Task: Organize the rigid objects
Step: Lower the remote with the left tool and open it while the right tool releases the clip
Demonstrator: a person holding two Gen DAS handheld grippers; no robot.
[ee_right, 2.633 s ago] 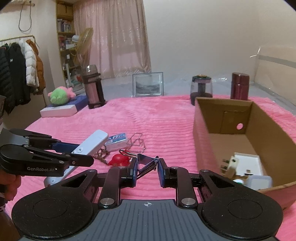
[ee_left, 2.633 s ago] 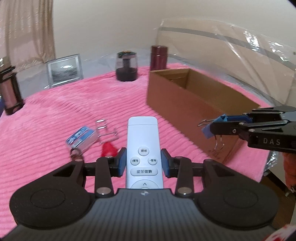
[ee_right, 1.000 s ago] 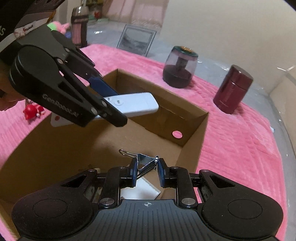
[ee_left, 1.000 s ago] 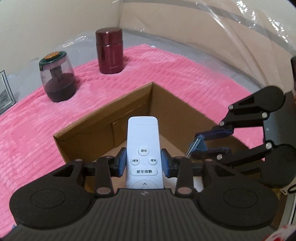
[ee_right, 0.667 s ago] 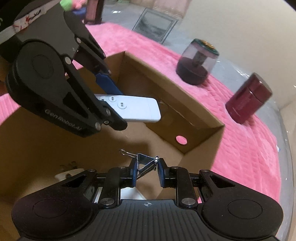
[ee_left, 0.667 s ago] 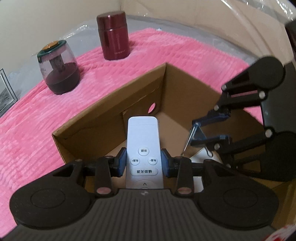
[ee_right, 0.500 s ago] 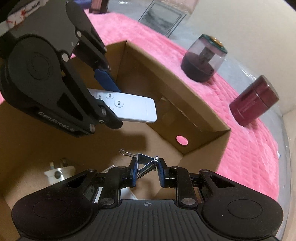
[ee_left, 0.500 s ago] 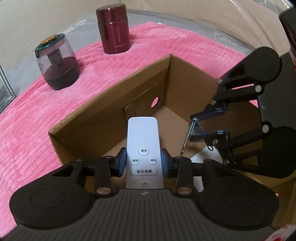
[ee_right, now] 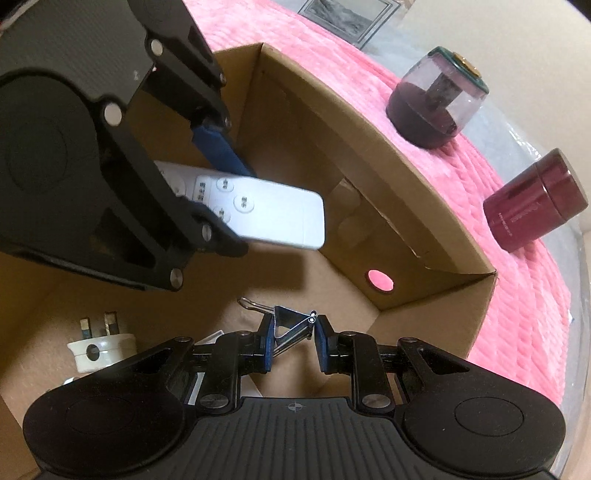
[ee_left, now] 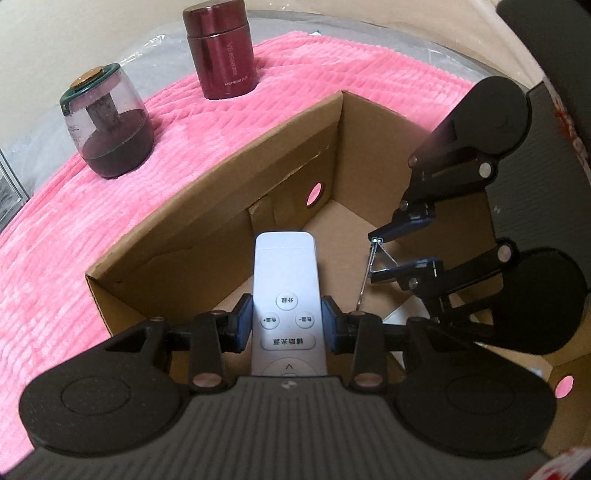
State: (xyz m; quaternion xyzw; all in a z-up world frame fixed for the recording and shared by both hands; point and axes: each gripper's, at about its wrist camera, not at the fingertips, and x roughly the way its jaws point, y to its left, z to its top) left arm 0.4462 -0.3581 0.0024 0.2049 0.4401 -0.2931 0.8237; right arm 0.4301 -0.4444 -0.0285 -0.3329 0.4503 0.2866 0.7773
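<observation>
My left gripper (ee_left: 286, 326) is shut on a white remote control (ee_left: 285, 291) and holds it inside the open cardboard box (ee_left: 207, 221), above the box floor. My right gripper (ee_right: 293, 345) is shut on a black binder clip (ee_right: 290, 326), also inside the box (ee_right: 369, 155). In the left wrist view the right gripper (ee_left: 397, 251) with the clip (ee_left: 375, 258) hangs just right of the remote. In the right wrist view the left gripper (ee_right: 221, 192) and remote (ee_right: 258, 214) are at the upper left.
A white plug adapter (ee_right: 99, 349) lies on the box floor, with a white flat item partly hidden beside it. Outside the box on the pink blanket (ee_left: 55, 229) stand a clear dark-based jar (ee_left: 107, 125) and a maroon canister (ee_left: 223, 48). A picture frame (ee_right: 347, 14) stands farther back.
Both grippers have moved from over the blanket to above the box and then down into it, each still holding its object. The box walls now surround both.
</observation>
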